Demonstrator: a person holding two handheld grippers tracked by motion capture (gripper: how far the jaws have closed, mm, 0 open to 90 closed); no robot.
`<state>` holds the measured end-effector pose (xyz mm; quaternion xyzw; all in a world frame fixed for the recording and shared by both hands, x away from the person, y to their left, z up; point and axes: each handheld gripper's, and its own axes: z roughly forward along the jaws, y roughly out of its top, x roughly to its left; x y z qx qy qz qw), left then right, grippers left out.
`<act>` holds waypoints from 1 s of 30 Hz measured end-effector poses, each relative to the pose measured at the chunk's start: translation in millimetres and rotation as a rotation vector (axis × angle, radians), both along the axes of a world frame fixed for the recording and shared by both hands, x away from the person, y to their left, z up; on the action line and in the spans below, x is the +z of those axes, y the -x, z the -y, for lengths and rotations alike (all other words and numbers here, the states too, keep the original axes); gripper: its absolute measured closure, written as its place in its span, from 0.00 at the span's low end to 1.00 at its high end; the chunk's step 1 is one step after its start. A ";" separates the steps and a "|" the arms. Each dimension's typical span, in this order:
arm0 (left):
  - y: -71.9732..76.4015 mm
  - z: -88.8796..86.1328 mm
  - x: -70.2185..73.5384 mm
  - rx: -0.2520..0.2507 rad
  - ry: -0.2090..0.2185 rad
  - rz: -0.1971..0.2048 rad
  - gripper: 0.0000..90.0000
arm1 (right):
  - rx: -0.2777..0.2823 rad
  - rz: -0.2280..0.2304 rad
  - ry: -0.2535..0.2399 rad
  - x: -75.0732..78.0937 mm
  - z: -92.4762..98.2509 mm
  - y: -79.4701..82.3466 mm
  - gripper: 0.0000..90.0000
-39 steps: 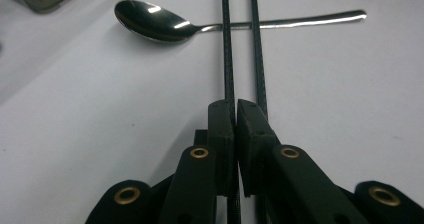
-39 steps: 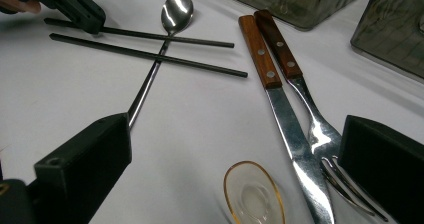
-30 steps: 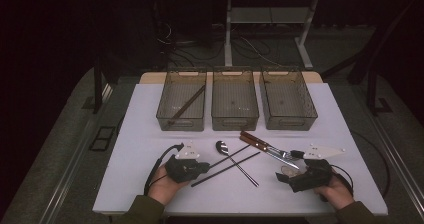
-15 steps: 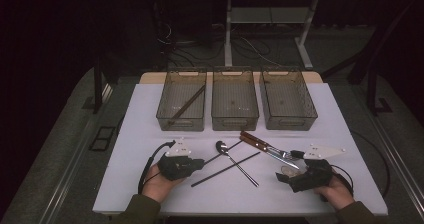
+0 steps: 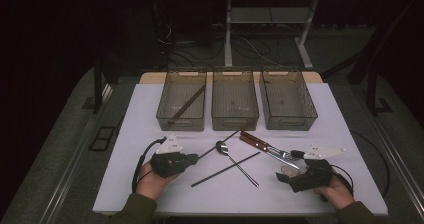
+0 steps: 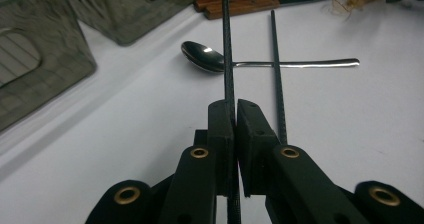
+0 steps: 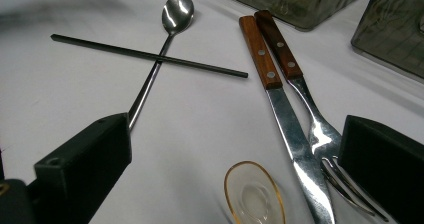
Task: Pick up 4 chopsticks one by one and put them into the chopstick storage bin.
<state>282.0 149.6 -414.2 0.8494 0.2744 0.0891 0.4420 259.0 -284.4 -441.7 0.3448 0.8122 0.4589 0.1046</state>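
My left gripper point(image 5: 194, 158) point(image 6: 235, 106) is shut on the near end of a thin dark chopstick point(image 5: 220, 143) point(image 6: 227, 44), which points away toward the bins. A second chopstick point(image 5: 226, 169) point(image 6: 278, 84) point(image 7: 150, 57) lies on the white table, crossing a steel spoon point(image 5: 235, 161) point(image 6: 205, 58) point(image 7: 175, 11). A wooden-handled knife point(image 5: 260, 147) point(image 7: 285, 129) and fork point(image 5: 272, 149) point(image 7: 320, 129) lie side by side. My right gripper point(image 5: 291, 166) point(image 7: 235, 134) stands open at the table's right front. A small gold-rimmed glass dish point(image 5: 286, 172) point(image 7: 255, 194) lies between its jaws, untouched.
Three smoky see-through bins stand in a row at the back: the left bin point(image 5: 182, 119) holds a chopstick, and the middle bin point(image 5: 235, 119) and right bin point(image 5: 288, 119) stand beside it. The table's front edge runs just below both hands.
My left gripper has moved a little left and up with the chopstick in its jaws. The right gripper and the cutlery on the table have stayed put.
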 end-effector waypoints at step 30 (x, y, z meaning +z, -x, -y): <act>-9.4 -35.8 7.9 0.133 0.037 0.032 0.95 | 0.003 0.004 0.000 0.0 0.0 0.2 0.01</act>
